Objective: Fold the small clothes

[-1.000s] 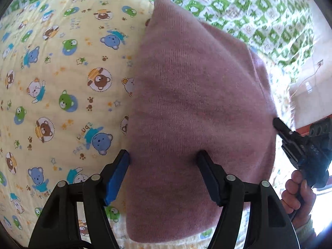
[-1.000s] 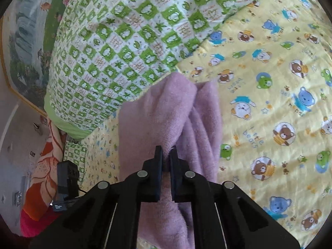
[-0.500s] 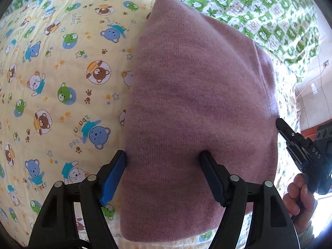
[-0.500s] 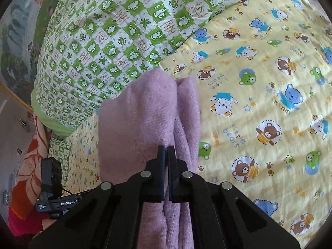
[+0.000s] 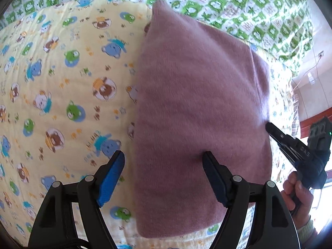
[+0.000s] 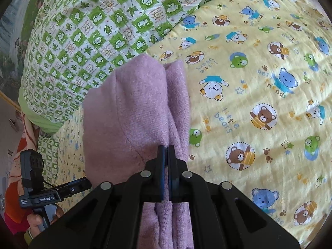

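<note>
Left wrist view: folded mauve knit garment (image 5: pixel 199 112) lies on the yellow bear-print blanket (image 5: pixel 62 95) on the bed, long axis running away from the camera toward the green checked quilt (image 5: pixel 238 6). Left tongs (image 5: pixel 164 166) are spread wide: blue-padded left finger sits over bare blanket just beside the garment's left edge, right finger rests on or just over the knit, so they straddle that edge and grip nothing. Right tongs (image 5: pixel 269 127) come in from the right, tip meeting the garment's right edge about midway along; the person's hand (image 5: pixel 298 191) is on the handle. Right wrist view: right tongs (image 6: pixel 166 151) are pressed together on the stacked layers of the garment (image 6: pixel 128 112), pinching the fold edge; several layers show under the fingers. From here the garment extends straight ahead toward the quilt (image 6: pixel 93 27), with the left gripper unit (image 6: pixel 41 191) off to the side at lower left. Judgement: the right side already has the cloth; the left is nearer the free long edge and only needs to close. Next fold likely goes across the short axis or brings the near end to the far end; can't tell which. Risk: left tongs catching blanket along with knit.
</note>
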Demonstrator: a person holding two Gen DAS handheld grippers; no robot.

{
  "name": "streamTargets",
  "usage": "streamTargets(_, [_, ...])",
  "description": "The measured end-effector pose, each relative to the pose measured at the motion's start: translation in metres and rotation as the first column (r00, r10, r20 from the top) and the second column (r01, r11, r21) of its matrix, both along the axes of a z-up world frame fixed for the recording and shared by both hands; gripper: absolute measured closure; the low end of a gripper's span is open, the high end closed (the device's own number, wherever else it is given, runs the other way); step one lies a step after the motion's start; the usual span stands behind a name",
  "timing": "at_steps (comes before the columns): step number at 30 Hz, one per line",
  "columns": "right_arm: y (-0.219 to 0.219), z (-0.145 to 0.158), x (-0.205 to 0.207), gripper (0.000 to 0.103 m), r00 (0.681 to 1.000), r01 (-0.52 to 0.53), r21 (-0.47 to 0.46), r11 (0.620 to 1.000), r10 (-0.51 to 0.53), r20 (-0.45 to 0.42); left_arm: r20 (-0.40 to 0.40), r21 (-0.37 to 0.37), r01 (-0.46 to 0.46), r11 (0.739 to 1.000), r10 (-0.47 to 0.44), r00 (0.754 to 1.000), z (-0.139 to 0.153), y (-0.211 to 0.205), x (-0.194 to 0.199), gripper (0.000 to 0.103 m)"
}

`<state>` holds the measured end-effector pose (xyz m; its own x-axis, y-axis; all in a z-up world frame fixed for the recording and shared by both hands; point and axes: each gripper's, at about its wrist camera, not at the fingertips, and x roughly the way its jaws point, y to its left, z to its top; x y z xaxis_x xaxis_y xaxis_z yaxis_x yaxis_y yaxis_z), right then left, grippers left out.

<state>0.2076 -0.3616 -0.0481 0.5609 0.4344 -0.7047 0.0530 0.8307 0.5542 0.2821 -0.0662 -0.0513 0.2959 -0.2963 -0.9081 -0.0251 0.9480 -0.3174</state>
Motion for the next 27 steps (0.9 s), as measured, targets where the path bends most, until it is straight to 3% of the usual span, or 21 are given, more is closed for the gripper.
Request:
streamTargets(3, [-0.002,0.007,-0.003,0.097,0.999,0.031,0.002,1.000,-0.031,0.009,0.006,-0.009,-0.007,1.000,0.007,1.000,0.003,0.006,0.008,0.025])
streamTargets(5, [-0.004,0.012,-0.004,0.087,0.999,0.042,-0.030,0.999,-0.041,0.017,0.011,-0.021,-0.014,1.000,0.014,1.000,0.004,0.013,0.015,0.025])
streamTargets(7, [-0.006,0.016,-0.005,0.034,0.998,0.056,-0.035,0.998,-0.055,0.023,0.012,-0.033,-0.023,0.999,0.024,1.000,0.004,0.020,0.021,0.025])
streamTargets(8, [-0.006,0.018,-0.007,0.027,0.997,0.067,-0.030,0.997,-0.066,0.039,0.009,-0.039,-0.030,0.999,0.030,1.000,0.002,0.026,0.023,0.025])
streamTargets(11, [-0.001,0.022,-0.004,0.025,0.996,0.062,-0.031,0.998,-0.059,0.068,-0.007,-0.060,-0.049,0.997,0.049,0.999,-0.003,0.036,0.025,0.024])
streamTargets(20, [0.023,-0.008,0.017,0.025,0.999,-0.022,-0.041,0.999,0.020,-0.045,-0.020,-0.109,-0.064,0.992,0.062,0.998,-0.014,0.048,0.022,0.022])
streamTargets(26, [0.018,-0.018,0.021,0.025,0.997,-0.027,0.022,0.999,0.028,-0.074,-0.043,-0.138,-0.094,0.986,0.088,0.995,-0.022,0.046,0.024,0.020])
streamTargets(27, [0.018,-0.019,0.021,0.030,0.997,-0.034,0.035,0.999,0.036,-0.075,-0.047,-0.142,-0.097,0.985,0.091,0.995,-0.023,0.047,0.023,0.019])
